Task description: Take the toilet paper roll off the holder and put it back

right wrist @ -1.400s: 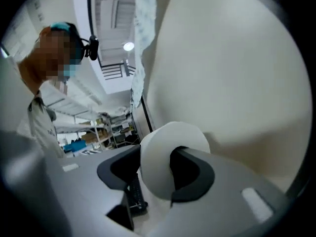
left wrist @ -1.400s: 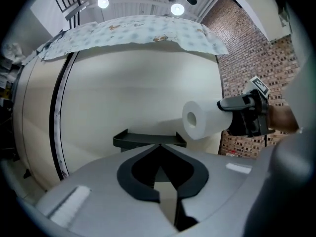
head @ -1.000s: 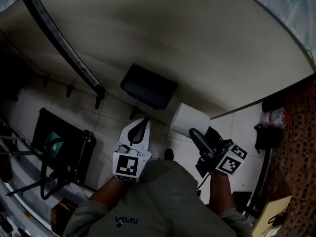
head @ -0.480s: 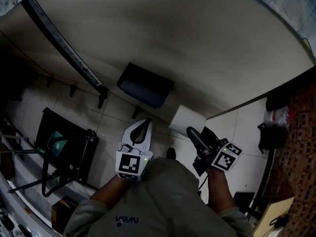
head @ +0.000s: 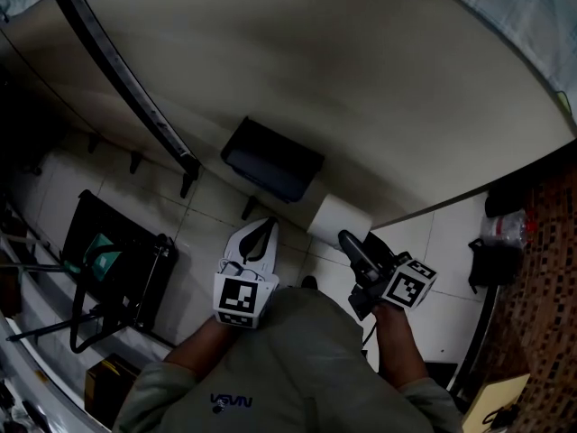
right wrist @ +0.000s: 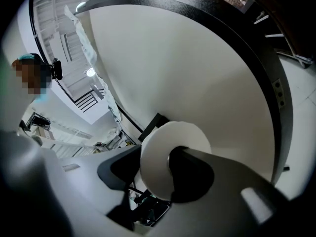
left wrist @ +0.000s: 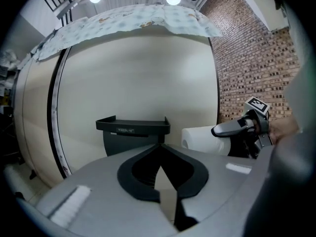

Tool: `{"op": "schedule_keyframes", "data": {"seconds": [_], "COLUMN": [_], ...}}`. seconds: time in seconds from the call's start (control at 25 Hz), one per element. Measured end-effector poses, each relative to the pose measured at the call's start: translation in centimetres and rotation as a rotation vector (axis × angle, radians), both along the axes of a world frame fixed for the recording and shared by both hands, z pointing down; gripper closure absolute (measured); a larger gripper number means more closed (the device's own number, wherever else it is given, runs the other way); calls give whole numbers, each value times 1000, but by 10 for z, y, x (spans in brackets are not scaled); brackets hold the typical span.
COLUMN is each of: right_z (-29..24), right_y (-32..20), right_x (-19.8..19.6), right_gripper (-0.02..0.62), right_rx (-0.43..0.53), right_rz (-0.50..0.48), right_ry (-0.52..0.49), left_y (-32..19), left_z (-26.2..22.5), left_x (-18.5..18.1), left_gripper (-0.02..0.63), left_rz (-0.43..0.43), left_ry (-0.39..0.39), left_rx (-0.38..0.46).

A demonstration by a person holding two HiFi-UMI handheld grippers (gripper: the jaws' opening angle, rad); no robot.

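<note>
The white toilet paper roll (head: 336, 220) is off the dark wall holder (head: 273, 159) and hangs just right of and below it. My right gripper (head: 349, 242) is shut on the roll. In the right gripper view, one jaw goes into the core of the roll (right wrist: 154, 168) and the other lies against its outside. The holder's corner (right wrist: 155, 122) shows behind the roll. My left gripper (head: 261, 231) is shut and empty, and it points at the holder (left wrist: 132, 131) from below. The left gripper view has the roll (left wrist: 201, 139) at its right.
The holder is fixed to a curved beige wall with a black vertical strip (head: 126, 79). A black metal rack (head: 117, 278) stands on the tiled floor at left. A brick wall (head: 545, 233) and a dark bag (head: 491, 258) are at right. A patterned cloth (left wrist: 128, 22) lies on top of the wall.
My right gripper and the roll have shifted a little to the left, toward the holder. The left gripper has stayed where it was.
</note>
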State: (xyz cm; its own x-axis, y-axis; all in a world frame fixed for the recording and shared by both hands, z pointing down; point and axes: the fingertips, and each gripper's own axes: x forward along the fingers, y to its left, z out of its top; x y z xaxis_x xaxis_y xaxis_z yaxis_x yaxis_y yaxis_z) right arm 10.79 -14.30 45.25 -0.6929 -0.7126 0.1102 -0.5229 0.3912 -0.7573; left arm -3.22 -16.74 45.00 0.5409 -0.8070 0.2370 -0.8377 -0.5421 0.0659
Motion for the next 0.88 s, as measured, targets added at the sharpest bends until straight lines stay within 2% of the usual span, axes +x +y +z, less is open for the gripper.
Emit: {"op": "schedule_keyframes", "data": {"seconds": [0.36, 0.68, 0.88], "right_z": [0, -1, 0], "right_y": [-5, -6, -7], "right_x": [-4, -2, -4], "right_gripper": [425, 425, 425], "right_rx": [-3, 0, 2], "right_rz": [-1, 5, -5], "right_ry": [-3, -4, -2], "left_y": [-1, -9, -16], "left_z": [1, 9, 24], "left_x": [-1, -3, -1], "left_gripper": [601, 600, 519], "left_rz": [-8, -57, -89], "left_ry": [-8, 2, -58], "left_rx": [-13, -13, -37]}}
